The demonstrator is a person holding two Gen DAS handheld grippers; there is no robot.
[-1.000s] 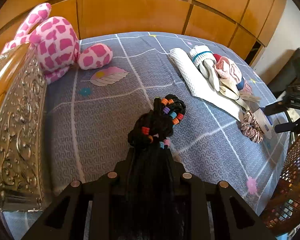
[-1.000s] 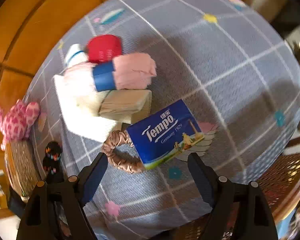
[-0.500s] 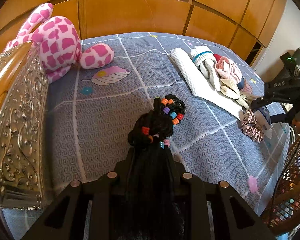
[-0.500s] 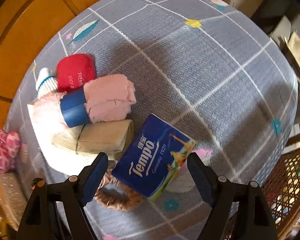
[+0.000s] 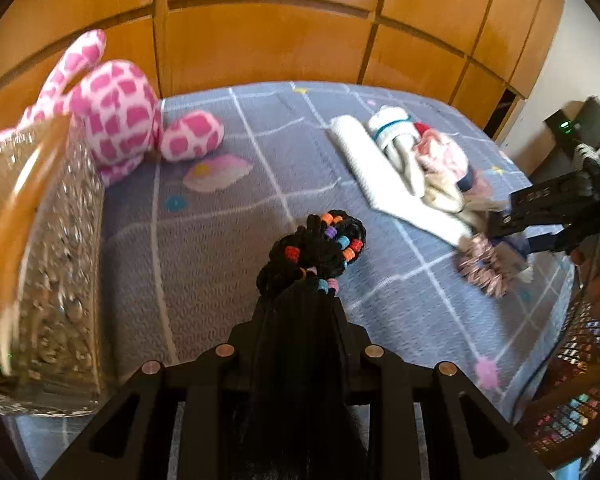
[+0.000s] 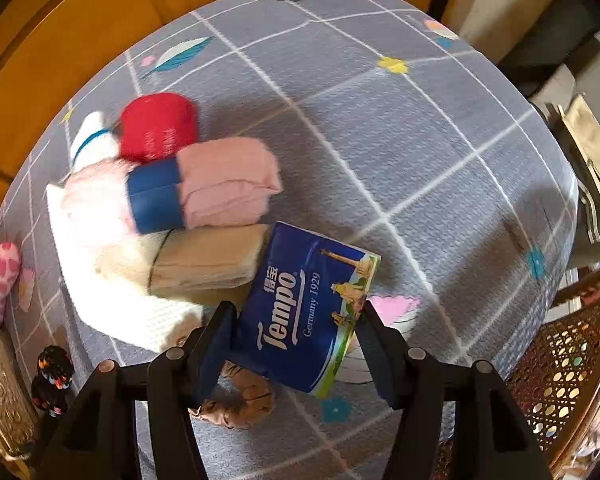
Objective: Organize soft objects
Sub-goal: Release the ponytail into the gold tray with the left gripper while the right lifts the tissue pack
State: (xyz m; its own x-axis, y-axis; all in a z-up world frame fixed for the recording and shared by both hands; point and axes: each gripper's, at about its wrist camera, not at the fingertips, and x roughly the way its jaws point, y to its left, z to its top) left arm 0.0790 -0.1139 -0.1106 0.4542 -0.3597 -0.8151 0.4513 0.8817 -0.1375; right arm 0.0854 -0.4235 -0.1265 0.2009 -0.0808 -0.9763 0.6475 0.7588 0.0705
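Note:
On the grey patterned bed cover (image 6: 420, 140) lies a blue Tempo tissue pack (image 6: 300, 312). My right gripper (image 6: 294, 312) points down over it with jaws closing, and both pads touch the pack's sides. A pink-brown scrunchie (image 6: 240, 400) lies just under the pack. My left gripper (image 5: 300, 296) is shut on a black bundle of hair ties with coloured beads (image 5: 316, 248), held above the bed. In the left wrist view the right gripper (image 5: 540, 208) shows at the far right, blurred.
Behind the pack lie a pink roll with a blue band (image 6: 220, 192), a beige roll (image 6: 208, 260), a red roll (image 6: 160, 128) and a white towel (image 6: 120, 312). A pink spotted plush toy (image 5: 112, 120) lies by an ornate silver box (image 5: 48, 260). A wicker basket (image 6: 560, 360) stands beside the bed.
The right gripper has come down over the tissue pack and its jaws have narrowed onto it. The left gripper still holds the hair-tie bundle in the same place.

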